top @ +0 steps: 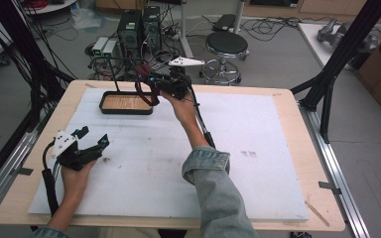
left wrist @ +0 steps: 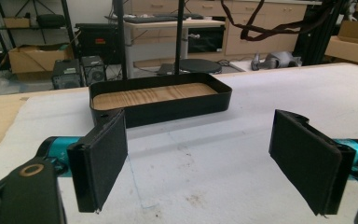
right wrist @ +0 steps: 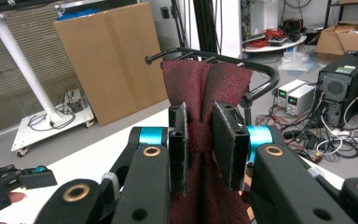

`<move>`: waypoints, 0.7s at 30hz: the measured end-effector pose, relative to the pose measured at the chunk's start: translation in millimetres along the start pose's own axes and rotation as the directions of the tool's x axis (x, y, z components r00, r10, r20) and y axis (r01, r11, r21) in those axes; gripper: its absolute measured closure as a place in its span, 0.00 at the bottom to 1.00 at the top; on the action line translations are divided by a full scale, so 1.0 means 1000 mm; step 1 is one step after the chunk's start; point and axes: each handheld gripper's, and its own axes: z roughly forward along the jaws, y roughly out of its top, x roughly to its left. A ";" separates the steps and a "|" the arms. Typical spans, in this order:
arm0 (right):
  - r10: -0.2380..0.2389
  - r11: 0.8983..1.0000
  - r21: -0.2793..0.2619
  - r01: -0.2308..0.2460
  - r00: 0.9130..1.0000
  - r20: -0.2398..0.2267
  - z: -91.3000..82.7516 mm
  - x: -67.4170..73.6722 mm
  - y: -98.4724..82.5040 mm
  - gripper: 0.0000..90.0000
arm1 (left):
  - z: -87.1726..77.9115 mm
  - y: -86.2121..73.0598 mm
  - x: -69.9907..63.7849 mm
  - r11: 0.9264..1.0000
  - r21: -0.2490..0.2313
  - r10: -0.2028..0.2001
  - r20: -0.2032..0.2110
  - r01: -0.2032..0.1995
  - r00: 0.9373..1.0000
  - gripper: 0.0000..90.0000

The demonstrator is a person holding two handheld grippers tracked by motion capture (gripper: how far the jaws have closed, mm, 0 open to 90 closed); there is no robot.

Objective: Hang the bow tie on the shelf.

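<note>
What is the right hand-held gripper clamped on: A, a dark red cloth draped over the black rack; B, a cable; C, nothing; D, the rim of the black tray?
A: in the right gripper view the right hand-held gripper has its jaws pinched on the dark red cloth, which hangs over the bar of the black rack.

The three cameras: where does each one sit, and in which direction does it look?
High view: above the person's side, looking forward and down on the table; both forearms show, and the left gripper.
Left gripper view: between its open jaws, facing the black tray.
Right gripper view: along the right gripper, shut on the dark red cloth draped over the rack.
Shared: high and left gripper views both show the tray.
</note>
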 end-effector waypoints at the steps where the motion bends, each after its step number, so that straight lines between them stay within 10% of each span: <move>1: -0.004 1.000 0.001 0.004 1.000 0.002 0.002 0.000 0.000 0.85 | 0.000 0.000 0.000 1.000 0.000 0.000 0.000 0.000 1.000 0.22; 21: -0.008 1.000 -0.014 0.009 0.997 0.077 0.036 -0.003 0.019 0.85 | -0.001 0.000 0.001 1.000 -0.001 -0.006 0.008 0.006 1.000 0.22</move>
